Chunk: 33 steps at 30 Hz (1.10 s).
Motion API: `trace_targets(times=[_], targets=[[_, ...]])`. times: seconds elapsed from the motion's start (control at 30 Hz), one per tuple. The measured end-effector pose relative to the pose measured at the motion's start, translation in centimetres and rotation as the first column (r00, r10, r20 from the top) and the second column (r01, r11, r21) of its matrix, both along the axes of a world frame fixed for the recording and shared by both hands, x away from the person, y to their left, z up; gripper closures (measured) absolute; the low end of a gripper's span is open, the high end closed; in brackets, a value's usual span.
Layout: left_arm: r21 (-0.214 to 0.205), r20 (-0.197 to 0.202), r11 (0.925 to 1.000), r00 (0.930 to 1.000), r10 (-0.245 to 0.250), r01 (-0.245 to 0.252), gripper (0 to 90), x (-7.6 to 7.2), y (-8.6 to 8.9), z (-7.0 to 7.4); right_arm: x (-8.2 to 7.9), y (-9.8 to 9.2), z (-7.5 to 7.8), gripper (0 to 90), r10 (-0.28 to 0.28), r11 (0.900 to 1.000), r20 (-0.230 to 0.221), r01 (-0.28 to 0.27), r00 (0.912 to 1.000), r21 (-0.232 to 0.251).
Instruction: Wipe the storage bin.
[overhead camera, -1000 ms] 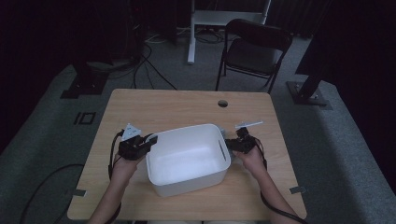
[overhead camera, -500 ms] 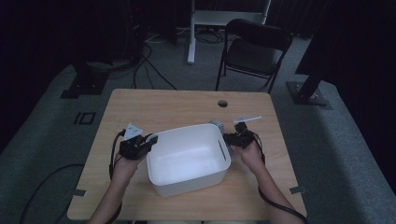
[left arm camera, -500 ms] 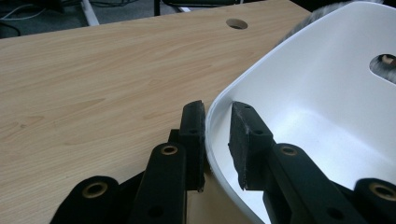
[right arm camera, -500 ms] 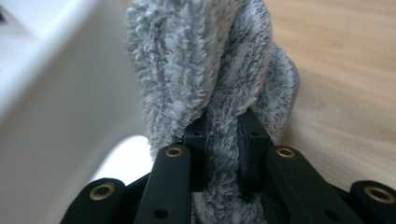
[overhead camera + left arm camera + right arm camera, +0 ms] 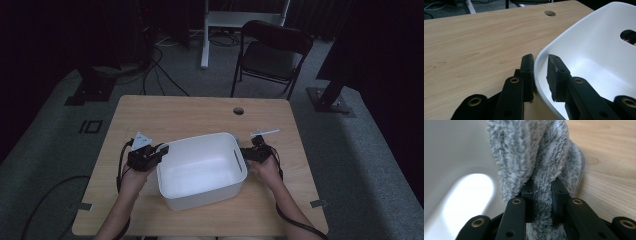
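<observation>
Your right gripper (image 5: 542, 192), pinched on the soft grey cloth (image 5: 536, 152), has sunk beside the tub (image 5: 200, 170), whose stiff rim your left gripper (image 5: 541, 75) clamps.

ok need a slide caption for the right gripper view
Right hand-held gripper clamps a fluffy grey cloth beside the white tub's wall.

The cloth (image 5: 541, 157) is grey, fluffy pile. The tub (image 5: 599, 50) is smooth white plastic with a soft sheen. The desk (image 5: 474, 37) is pale matt wood grain. The fingers (image 5: 555, 75) carry rough black pads.
</observation>
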<state>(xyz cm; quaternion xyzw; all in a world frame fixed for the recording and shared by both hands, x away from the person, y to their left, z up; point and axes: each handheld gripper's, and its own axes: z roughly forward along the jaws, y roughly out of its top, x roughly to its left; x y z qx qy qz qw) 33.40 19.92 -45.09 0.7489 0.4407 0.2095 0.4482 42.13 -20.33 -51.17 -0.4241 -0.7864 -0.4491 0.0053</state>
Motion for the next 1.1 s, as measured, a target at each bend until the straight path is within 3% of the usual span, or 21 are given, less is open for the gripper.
trace_targets(times=[0.23,0.37,0.47,0.53,0.57,0.67,0.77,0.97,1.1], targets=[[-0.004,0.000,1.0000,1.0000,0.002,-0.002,75.2,0.0,0.0,0.0,-2.3,-1.9,2.9,76.7,0.012,0.9958,0.082,-0.020,0.9966,0.089],[-0.003,0.000,1.0000,1.0000,0.004,-0.004,75.2,0.0,-0.1,0.0,-3.0,-1.0,2.4,76.8,0.042,0.9991,0.087,-0.041,0.9953,-0.005],[-0.002,0.001,1.0000,1.0000,0.009,-0.009,75.2,0.0,-0.2,0.0,-3.1,-0.5,1.0,76.9,0.031,0.9987,0.064,-0.028,0.9975,-0.043],[-0.004,0.001,0.9999,0.9999,0.010,-0.010,75.2,0.0,-0.2,0.0,-3.2,0.2,-0.3,77.1,0.032,0.9914,0.048,-0.025,0.9984,-0.129],[-0.004,0.000,1.0000,1.0000,0.008,-0.008,75.2,0.0,-0.1,0.0,-3.3,0.3,-1.0,77.1,0.029,0.9901,0.040,-0.023,0.9988,-0.138],[-0.006,0.000,1.0000,1.0000,0.005,-0.005,75.2,0.0,-0.1,0.0,-3.0,-0.2,-1.2,77.0,0.023,0.9955,0.010,-0.022,0.9997,-0.092],[-0.007,0.000,1.0000,1.0000,0.002,-0.002,75.1,0.0,-0.1,0.0,-3.5,-0.8,0.0,76.9,0.026,0.9977,0.028,-0.024,0.9993,-0.064],[-0.007,0.000,1.0000,1.0000,0.000,0.000,75.1,0.0,-0.1,-0.1,-6.0,-3.9,3.7,76.6,0.002,0.9976,0.120,-0.010,0.9927,0.068],[-0.005,0.001,1.0000,1.0000,0.002,-0.002,75.2,0.0,-0.2,0.0,-8.5,-5.1,5.7,76.6,0.012,0.9951,0.182,-0.029,0.9832,0.095]])
